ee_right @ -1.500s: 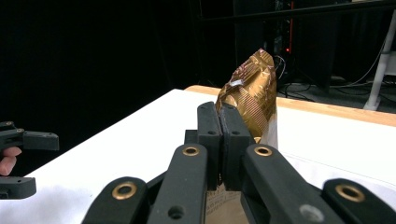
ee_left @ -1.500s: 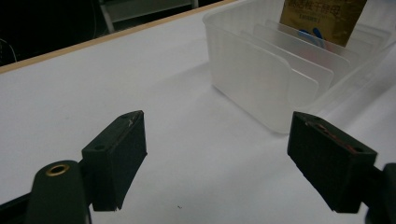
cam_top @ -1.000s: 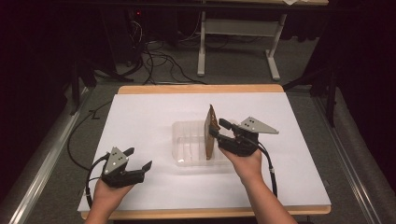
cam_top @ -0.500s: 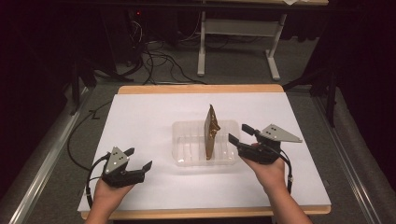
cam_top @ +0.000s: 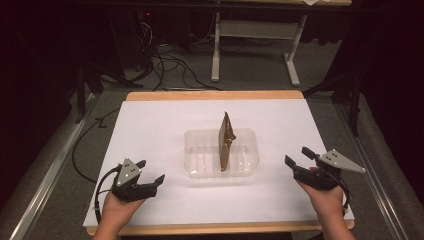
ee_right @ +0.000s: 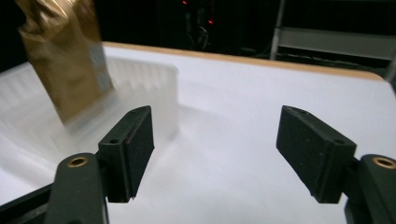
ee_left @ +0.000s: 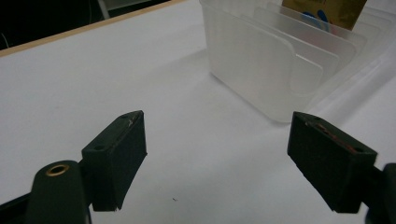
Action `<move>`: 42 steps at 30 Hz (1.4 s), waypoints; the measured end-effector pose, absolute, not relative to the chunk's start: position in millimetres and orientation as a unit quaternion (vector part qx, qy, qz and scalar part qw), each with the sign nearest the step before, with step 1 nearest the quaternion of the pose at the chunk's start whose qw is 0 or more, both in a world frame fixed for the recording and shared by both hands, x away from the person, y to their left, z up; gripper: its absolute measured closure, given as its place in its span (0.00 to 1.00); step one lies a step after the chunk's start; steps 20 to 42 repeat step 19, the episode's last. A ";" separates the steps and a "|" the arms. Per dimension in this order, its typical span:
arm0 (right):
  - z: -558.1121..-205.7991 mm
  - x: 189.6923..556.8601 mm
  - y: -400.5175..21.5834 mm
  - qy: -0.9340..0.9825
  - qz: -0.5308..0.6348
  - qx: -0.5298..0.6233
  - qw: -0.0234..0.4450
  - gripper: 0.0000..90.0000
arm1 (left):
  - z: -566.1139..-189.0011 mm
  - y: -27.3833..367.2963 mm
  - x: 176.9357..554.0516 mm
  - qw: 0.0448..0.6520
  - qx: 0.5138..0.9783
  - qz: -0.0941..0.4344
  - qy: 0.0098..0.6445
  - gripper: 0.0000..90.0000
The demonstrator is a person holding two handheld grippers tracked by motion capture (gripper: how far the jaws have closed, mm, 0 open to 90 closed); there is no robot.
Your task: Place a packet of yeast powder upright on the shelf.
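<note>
A brown-gold foil packet (cam_top: 226, 141) stands upright in the slots of a clear ribbed plastic tray (cam_top: 200, 150) at the middle of the white counter (cam_top: 150, 125). The left gripper (cam_top: 150, 172) and the right gripper (cam_top: 298, 157) rest well apart on either side of the tray, jaws spread wide, holding nothing. The left gripper view shows frosted dividers (ee_left: 280, 51) and blue print on the packet; the right gripper view shows its crinkled face.

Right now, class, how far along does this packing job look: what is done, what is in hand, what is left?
Done: the gold packet stands upright in a slot of the clear slotted tray. In hand: nothing; the left hand-held gripper and right hand-held gripper are both open and sit apart from the tray on the white table. Left: the other slots look unfilled, but no further packets are visible.
</note>
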State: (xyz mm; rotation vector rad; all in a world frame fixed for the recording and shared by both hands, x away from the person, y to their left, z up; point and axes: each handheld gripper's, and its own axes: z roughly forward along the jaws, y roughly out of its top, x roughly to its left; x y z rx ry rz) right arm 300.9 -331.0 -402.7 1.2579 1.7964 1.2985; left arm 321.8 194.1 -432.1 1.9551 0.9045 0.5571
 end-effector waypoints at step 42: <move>-439.1 302.9 -334.3 0.721 0.433 0.475 0.258 0.33 | -433.3 185.8 319.8 0.435 0.796 0.225 0.356 0.22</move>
